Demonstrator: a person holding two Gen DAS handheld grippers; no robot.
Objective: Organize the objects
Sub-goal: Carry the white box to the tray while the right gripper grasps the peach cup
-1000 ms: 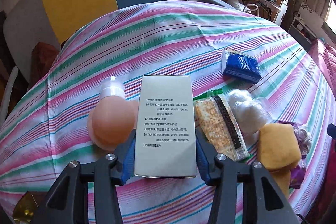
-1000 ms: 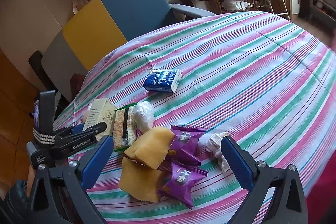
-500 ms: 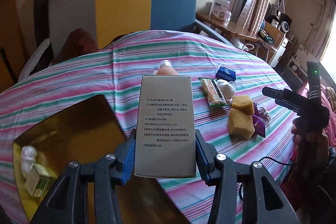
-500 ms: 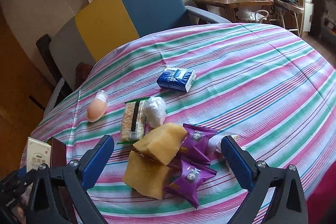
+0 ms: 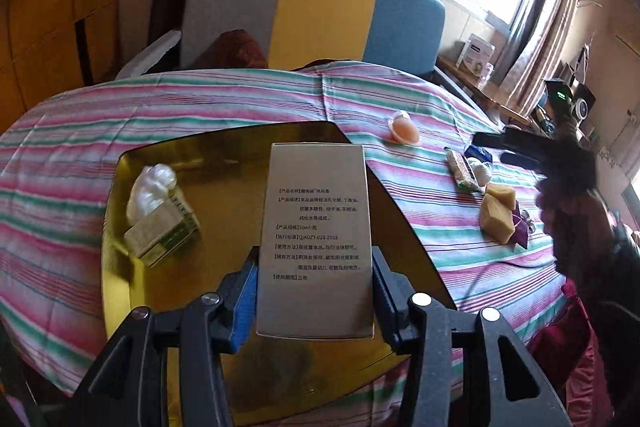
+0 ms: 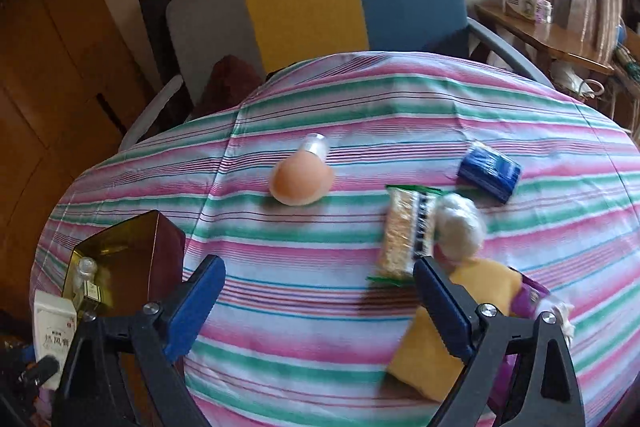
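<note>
Left wrist view, left to right. Amber translucent plastic tray [image 5: 120, 259] on striped pink, green and white tablecloth [image 5: 60, 155]; inside, at its left: clear crinkled wrapper with white contents [image 5: 150, 189] touching small green-and-cream carton [image 5: 164, 235]. Tall pale grey cardboard box with printed text [image 5: 316, 239], upright, clamped at both sides by blue pads of left gripper [image 5: 314, 291], held above tray. Further right on cloth: peach egg-shaped bottle with clear cap [image 5: 404, 131], lying; cracker pack in clear wrapper [image 5: 460, 169]; two yellow sponge blocks [image 5: 496, 215].

Right wrist view. Right gripper [image 6: 320, 303], jaws wide, closing, nothing between them, over bare cloth. Dark blue tissue packet [image 6: 490, 171] far right, apart from cracker pack.
</note>
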